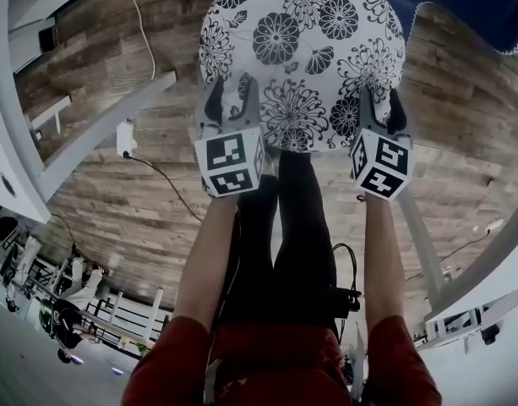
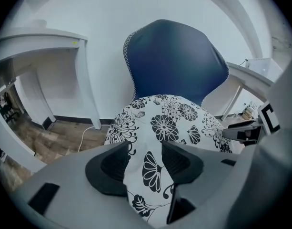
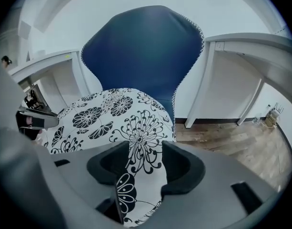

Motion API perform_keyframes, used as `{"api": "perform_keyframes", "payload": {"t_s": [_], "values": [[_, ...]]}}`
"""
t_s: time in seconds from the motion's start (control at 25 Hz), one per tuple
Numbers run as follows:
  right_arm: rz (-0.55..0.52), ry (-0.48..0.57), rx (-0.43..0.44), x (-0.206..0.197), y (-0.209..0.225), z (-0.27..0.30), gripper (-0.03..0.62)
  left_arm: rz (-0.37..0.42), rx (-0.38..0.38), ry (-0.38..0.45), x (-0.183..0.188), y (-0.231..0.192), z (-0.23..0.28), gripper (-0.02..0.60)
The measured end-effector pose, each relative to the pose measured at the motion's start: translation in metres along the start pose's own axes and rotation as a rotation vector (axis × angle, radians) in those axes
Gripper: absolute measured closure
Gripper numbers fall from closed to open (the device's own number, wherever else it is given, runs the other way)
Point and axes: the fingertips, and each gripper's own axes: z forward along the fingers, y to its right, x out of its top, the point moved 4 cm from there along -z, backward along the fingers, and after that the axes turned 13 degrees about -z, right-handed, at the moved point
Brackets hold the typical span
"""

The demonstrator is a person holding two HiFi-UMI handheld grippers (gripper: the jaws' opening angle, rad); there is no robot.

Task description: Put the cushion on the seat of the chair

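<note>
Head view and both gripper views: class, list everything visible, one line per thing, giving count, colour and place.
cushion: 1, white with black flowers, before the chair
chair: 1, dark blue, behind the cushion
desks: 2, white, either side of the chair
cable: 1, white, on the floor
floor: 1, brown wood, underfoot
left gripper: 1, grey, shut on cushion's edge
right gripper: 1, grey, shut on cushion's edge
arms: 2, red sleeves, behind the grippers

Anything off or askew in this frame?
Nothing stands out. The left claw and right claw each pinch the near edge of the cushion, one on each side, so it is held evenly in front of the chair. No tear or fold shows on the cushion.
</note>
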Motion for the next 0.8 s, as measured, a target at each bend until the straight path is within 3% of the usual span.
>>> {"api": "perform_keyframes", "payload": {"t_s": [0.4, 0.8], "values": [[0.001, 0.092, 0.001, 0.041, -0.008, -0.029, 0.381, 0.044, -0.048, 0.073, 0.037, 0.024, -0.027, 0.371], [0.022, 0.234, -0.022, 0.101, -0.008, -0.109, 0.381, 0.082, -0.118, 0.21, 0.095, 0.058, -0.107, 0.371]]}}
